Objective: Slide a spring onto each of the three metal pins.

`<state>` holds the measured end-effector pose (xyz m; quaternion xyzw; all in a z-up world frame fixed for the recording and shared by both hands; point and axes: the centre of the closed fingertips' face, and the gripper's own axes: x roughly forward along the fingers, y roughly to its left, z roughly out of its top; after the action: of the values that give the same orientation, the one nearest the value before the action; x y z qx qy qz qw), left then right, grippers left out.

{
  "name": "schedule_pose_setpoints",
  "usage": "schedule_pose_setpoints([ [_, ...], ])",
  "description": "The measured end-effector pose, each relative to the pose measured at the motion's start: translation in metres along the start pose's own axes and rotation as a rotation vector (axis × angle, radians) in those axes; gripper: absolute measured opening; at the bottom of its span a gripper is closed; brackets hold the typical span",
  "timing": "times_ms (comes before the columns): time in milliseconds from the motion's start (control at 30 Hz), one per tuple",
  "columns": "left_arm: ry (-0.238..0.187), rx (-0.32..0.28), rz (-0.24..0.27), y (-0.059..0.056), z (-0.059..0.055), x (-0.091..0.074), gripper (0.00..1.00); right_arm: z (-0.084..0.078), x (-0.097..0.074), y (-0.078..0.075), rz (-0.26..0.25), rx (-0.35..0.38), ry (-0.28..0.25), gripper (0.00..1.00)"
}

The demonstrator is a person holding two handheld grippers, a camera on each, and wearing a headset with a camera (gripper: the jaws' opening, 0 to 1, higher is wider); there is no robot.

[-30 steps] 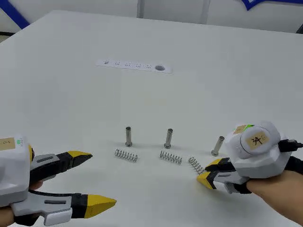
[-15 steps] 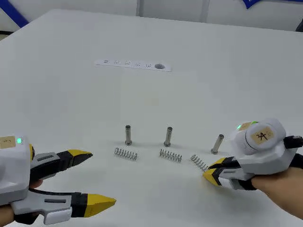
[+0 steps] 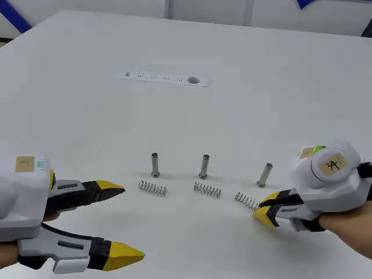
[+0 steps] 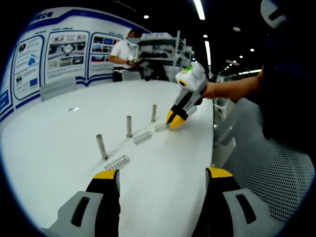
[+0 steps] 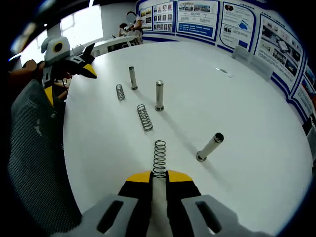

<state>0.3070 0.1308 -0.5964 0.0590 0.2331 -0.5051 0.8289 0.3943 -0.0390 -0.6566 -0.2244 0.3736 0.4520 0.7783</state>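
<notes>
While the big white table (image 3: 261, 87) lies under everything, the left gripper (image 3: 131, 221) hangs over it at 8 o'clock in the head view. Its two yellow fingers are wide apart and hold nothing. The right gripper (image 3: 263, 209) is at 4 o'clock, low by the table top. Its yellow fingers are pinched together on the near end of the right spring (image 3: 246, 201); the right gripper view shows this best (image 5: 159, 175). A long white power strip (image 3: 160, 77) lies far off at 12 o'clock.

Three metal pins stand in a row near the middle: the left pin (image 3: 154, 164), the middle pin (image 3: 204, 166) and the right pin (image 3: 264, 174). The left spring (image 3: 152, 187) lies flat just at 6 o'clock of its pin. The middle spring (image 3: 207, 189) does the same. The right spring lies at 7 o'clock of the right pin. No pin has a spring on it yet.
</notes>
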Motion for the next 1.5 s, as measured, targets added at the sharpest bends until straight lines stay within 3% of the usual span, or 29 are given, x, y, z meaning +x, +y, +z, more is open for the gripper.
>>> schedule_pose_setpoints([
  [333,0.041,0.097,-0.146,-0.015,0.018,0.033,0.64,0.006,-0.011,0.005,0.03,-0.026,-0.016,0.11],
  [533,0.069,0.137,-0.192,-0.014,0.019,0.052,0.59,0.015,-0.018,0.009,0.044,-0.056,-0.032,0.11],
  [800,0.063,0.124,-0.197,-0.007,0.023,0.068,0.55,0.027,-0.018,0.028,0.098,-0.116,-0.046,0.11],
  [1167,0.056,0.143,-0.188,0.001,0.03,0.083,0.4,0.049,-0.019,0.053,0.168,-0.223,-0.07,0.11],
  [1500,0.055,0.188,-0.212,-0.005,0.032,0.091,0.34,0.056,-0.017,0.071,0.223,-0.3,-0.065,0.11],
])
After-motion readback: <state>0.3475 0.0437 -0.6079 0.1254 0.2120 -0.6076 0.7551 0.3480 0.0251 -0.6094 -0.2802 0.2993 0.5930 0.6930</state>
